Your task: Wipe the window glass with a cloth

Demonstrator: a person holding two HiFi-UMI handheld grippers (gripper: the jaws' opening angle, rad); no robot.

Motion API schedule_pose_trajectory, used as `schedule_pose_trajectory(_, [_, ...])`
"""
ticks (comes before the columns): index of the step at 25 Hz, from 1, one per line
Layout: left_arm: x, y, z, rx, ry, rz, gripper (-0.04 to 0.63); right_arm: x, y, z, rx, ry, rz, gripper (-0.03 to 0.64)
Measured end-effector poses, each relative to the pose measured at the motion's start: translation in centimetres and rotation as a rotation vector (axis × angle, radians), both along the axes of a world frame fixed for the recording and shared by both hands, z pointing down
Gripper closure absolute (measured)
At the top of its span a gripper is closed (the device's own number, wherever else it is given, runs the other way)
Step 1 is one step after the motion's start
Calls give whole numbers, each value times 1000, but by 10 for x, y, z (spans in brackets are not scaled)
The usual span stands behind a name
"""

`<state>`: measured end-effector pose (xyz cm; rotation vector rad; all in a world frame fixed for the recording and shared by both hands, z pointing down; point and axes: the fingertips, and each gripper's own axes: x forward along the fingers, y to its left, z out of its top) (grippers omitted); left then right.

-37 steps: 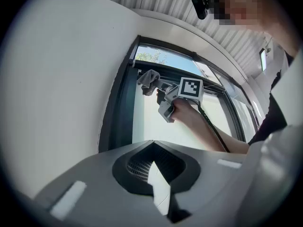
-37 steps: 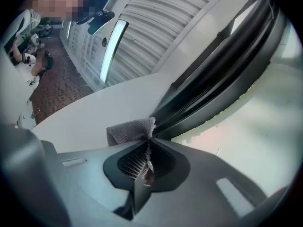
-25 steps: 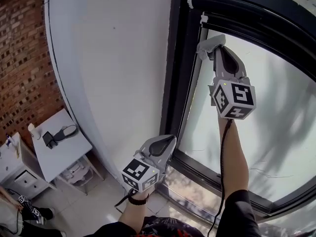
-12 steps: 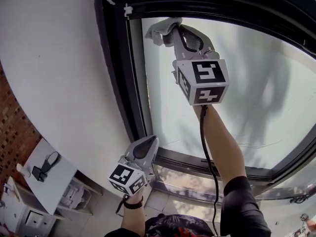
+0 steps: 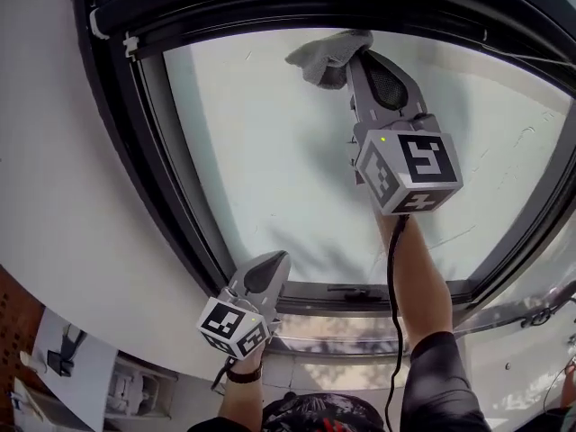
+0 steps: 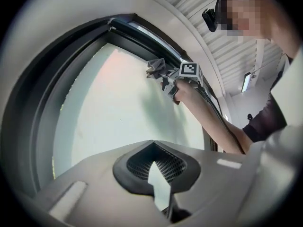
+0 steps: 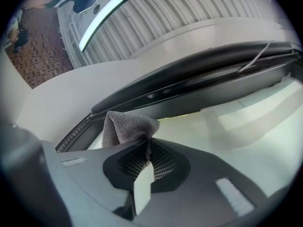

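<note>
1. The right gripper is raised to the top of the window glass. Its fingers are clamped on a grey cloth.
2. The cloth is bunched, and it lies against the glass just under the upper bar of the black frame.
3. Half a second ago the cloth was in the upper left corner of the glass, beside the left bar of the frame. Now it is further to the right, near the middle of the upper edge.
4. The left gripper stays low, near the bottom bar of the frame, almost where it was before. Its fingers are together, with nothing between them.
5. The head view now shows more of the glass and less of the white wall at the left than before.
</note>
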<state>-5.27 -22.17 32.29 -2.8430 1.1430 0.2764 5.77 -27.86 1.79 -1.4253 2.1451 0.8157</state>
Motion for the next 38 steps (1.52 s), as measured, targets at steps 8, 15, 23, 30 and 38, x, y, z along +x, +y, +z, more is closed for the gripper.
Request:
schedule_pose_trajectory(8, [73,-7,9,-11,-19,157,592,151,12,5,39,-106,234,604])
schedule_pose_trajectory(15, [118,-2,7,-1,-45,242,592,282,31,-1,48,-283,280,604])
schedule_pose_trajectory(23, [112,-11,4,-8,-44,208,592,399,49,-8,40,-388,376,603])
schedule_pose_trajectory(30, [102,-17,12,-32,-33,189,592,454,59,-5,52,-467,470,606])
schedule_pose_trajectory(38, [75,-28,24,-56,-17,138,592,307,77,-3,213,-142,232,604])
